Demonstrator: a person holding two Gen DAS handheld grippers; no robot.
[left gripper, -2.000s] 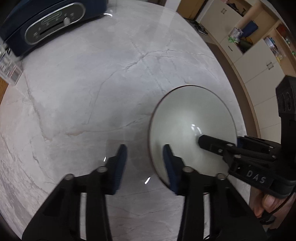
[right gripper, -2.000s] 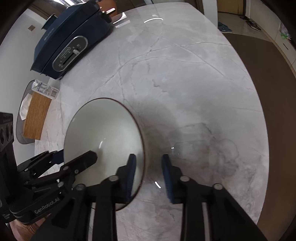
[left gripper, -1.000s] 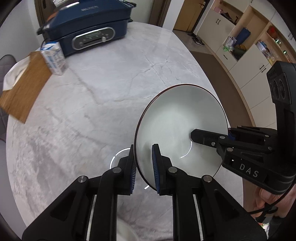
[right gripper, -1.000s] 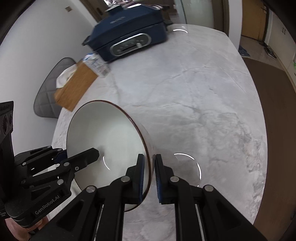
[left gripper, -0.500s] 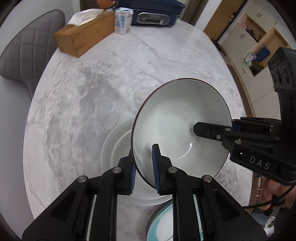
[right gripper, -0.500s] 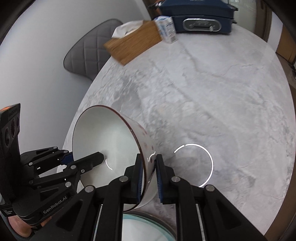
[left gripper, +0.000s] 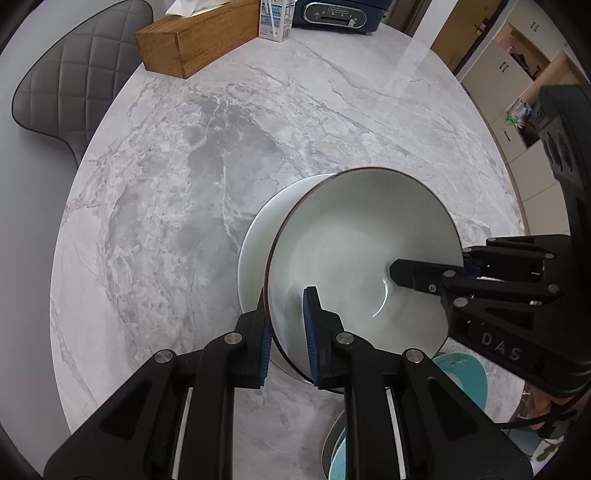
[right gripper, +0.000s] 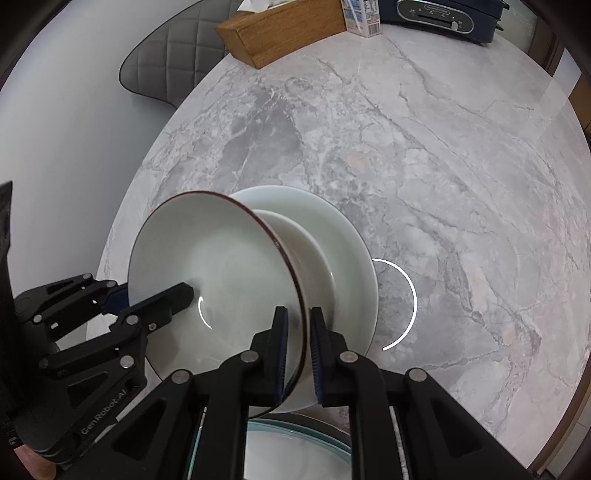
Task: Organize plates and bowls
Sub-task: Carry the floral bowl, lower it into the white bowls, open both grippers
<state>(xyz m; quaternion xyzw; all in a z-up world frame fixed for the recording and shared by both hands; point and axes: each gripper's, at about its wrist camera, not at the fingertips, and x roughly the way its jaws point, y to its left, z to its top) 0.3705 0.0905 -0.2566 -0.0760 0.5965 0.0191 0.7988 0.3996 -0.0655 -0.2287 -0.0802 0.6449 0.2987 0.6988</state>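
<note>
A white bowl with a dark red rim [left gripper: 354, 251] [right gripper: 221, 266] is held by both grippers above a white plate [left gripper: 255, 240] [right gripper: 343, 236] that lies on the marble table. My left gripper [left gripper: 286, 332] is shut on the bowl's near rim. My right gripper [right gripper: 297, 347] is shut on the opposite rim. The bowl hangs tilted over the plate; I cannot tell whether it touches it. A teal-rimmed plate [left gripper: 465, 373] [right gripper: 295, 439] lies at the table's near edge, partly hidden by the grippers.
A wooden tissue box [left gripper: 192, 40] [right gripper: 280, 26], a small milk carton [left gripper: 275, 18] [right gripper: 364, 16] and a dark blue appliance [left gripper: 340, 13] [right gripper: 443, 14] stand at the far edge. A grey quilted chair [left gripper: 59, 81] stands at the far left. Cabinets [left gripper: 517, 74] line the right.
Both grippers have carried the bowl from the bare table over to the white plate and lowered it closer to it. Their hold on the rim is unchanged.
</note>
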